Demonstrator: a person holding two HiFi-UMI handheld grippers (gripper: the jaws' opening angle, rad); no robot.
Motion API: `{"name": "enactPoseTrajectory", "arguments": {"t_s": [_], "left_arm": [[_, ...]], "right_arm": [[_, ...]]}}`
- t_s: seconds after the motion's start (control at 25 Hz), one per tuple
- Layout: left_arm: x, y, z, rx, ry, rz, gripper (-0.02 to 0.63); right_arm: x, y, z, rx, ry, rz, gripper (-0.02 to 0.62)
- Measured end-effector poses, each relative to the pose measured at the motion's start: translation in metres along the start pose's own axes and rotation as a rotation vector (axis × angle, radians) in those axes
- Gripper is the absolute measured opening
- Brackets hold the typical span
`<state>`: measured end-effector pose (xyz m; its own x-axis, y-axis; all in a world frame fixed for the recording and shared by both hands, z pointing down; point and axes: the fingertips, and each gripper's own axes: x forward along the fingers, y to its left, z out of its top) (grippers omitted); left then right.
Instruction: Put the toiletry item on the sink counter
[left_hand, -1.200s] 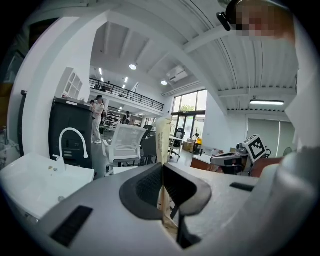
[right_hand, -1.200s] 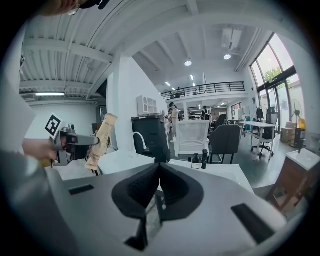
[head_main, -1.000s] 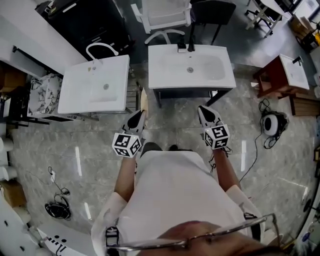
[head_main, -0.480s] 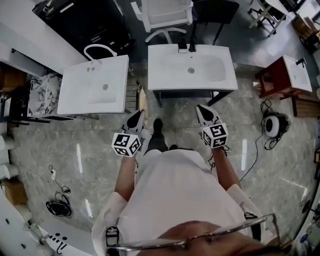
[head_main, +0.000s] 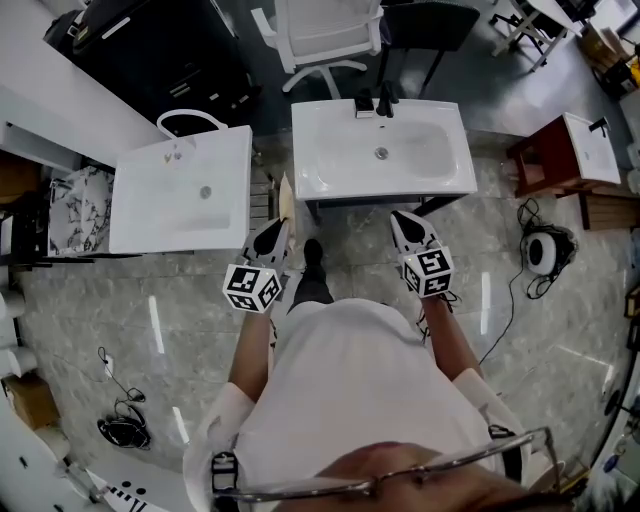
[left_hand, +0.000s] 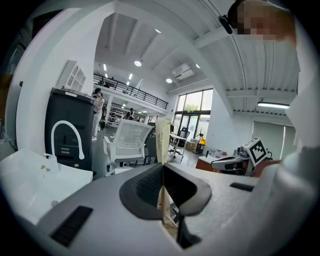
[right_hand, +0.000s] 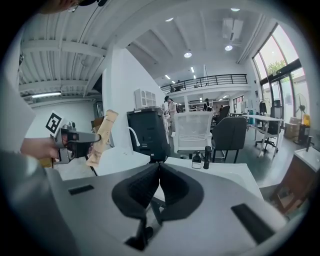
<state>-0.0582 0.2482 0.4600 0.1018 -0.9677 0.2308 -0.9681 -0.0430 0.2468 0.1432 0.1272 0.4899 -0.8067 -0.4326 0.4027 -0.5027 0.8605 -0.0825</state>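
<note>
Packet (head_main: 286, 198) first: it is a flat tan one, and your left gripper (head_main: 279, 224) has its jaws clenched on the lower part, so the packet stands edge-on and upright between them in the left gripper view (left_hand: 162, 137). In the head view it sticks out past the jaw tips over the floor, in the gap between the two white sinks and just short of the front left corner of the middle sink (head_main: 322, 186). It touches neither that sink nor the left sink (head_main: 140, 222). Your right gripper (head_main: 399, 216) is shut with nothing in it; its own view shows the two dark pads pressed together (right_hand: 159, 166). It hangs just in front of the middle sink's front edge, towards the right side. From the right gripper view you can see the left gripper (right_hand: 75, 137) off to the side with the packet (right_hand: 102, 137) tilted in its grip. At the back of the middle sink stand a small bottle (head_main: 364, 101) and a black tap (head_main: 384, 98), side by side. The left sink carries a curved white tap (head_main: 190, 117). Behind the sinks are a white chair (head_main: 320, 25) and a black chair (head_main: 425, 20).
</note>
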Motion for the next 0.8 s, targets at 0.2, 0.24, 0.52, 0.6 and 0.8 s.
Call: {"name": "enactPoseTrajectory", "arguments": {"t_s": [0.2, 0.24, 0.52, 0.6, 0.8], "left_arm": [[0.037, 0.037, 0.014, -0.004, 0.007, -0.036, 0.008], [0.045, 0.044, 0.017, -0.004, 0.009, -0.043, 0.008], [0.093, 0.09, 0.041, 0.007, 0.039, -0.1, 0.008], [0.105, 0.103, 0.045, 0.026, 0.056, -0.116, 0.008], [0.135, 0.134, 0.054, 0.052, 0.081, -0.16, 0.008]], "right_arm": [[0.04, -0.004, 0.011, 0.009, 0.024, -0.015, 0.006], [0.048, -0.006, 0.014, 0.011, 0.026, -0.02, 0.006], [0.097, -0.022, 0.04, 0.047, 0.039, -0.08, 0.006], [0.112, -0.024, 0.045, 0.062, 0.042, -0.094, 0.006], [0.149, -0.027, 0.053, 0.081, 0.05, -0.119, 0.006]]}}
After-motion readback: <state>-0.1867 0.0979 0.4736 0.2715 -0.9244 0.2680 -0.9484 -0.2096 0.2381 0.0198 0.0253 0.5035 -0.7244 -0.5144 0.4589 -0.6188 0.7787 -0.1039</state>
